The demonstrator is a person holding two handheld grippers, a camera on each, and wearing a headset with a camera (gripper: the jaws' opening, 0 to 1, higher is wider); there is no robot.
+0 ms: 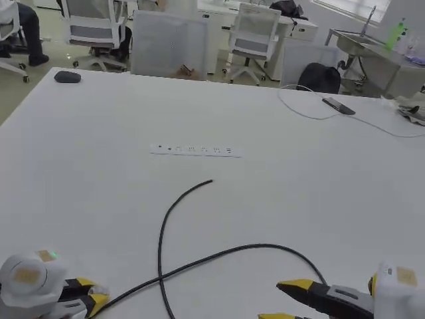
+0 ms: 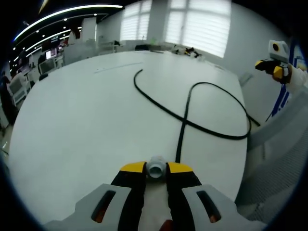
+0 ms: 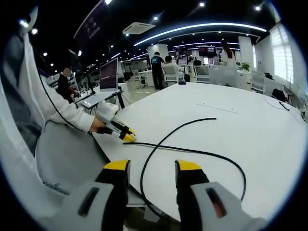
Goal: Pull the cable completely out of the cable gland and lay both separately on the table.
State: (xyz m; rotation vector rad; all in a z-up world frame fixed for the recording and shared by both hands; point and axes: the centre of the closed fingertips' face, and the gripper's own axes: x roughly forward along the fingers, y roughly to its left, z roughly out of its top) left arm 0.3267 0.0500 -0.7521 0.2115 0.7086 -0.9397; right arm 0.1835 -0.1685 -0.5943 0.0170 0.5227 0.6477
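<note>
Nearest, in the left gripper view, the left gripper has its yellow-tipped jaws pressed in on a small pale cable gland, pinching it just above the white table; the black cable runs right up to the gland beside the right jaw tip, though whether its end sits inside the gland cannot be told. In the head view this gripper sits at the bottom left corner, low over the table's near edge, and the cable leaves it toward the right. The right gripper has its jaws spread wide with nothing between them, and through the gap a bend of the cable lies on the tabletop; in the head view it shows at the bottom right, well apart from the left one. From the left gripper the cable rises in a long arc to the right, curves down near the right gripper, and another stretch crosses over it low in the head view, then bends up and away to a free end lying flat near the middle of the table. Just beyond that end lies a narrow white strip with small dark marks. Farther back, a dark mouse rests near the far left edge, and a phone lies at the far right beside a thin white wire. Behind the table stand white office chairs and a metal sink
</note>
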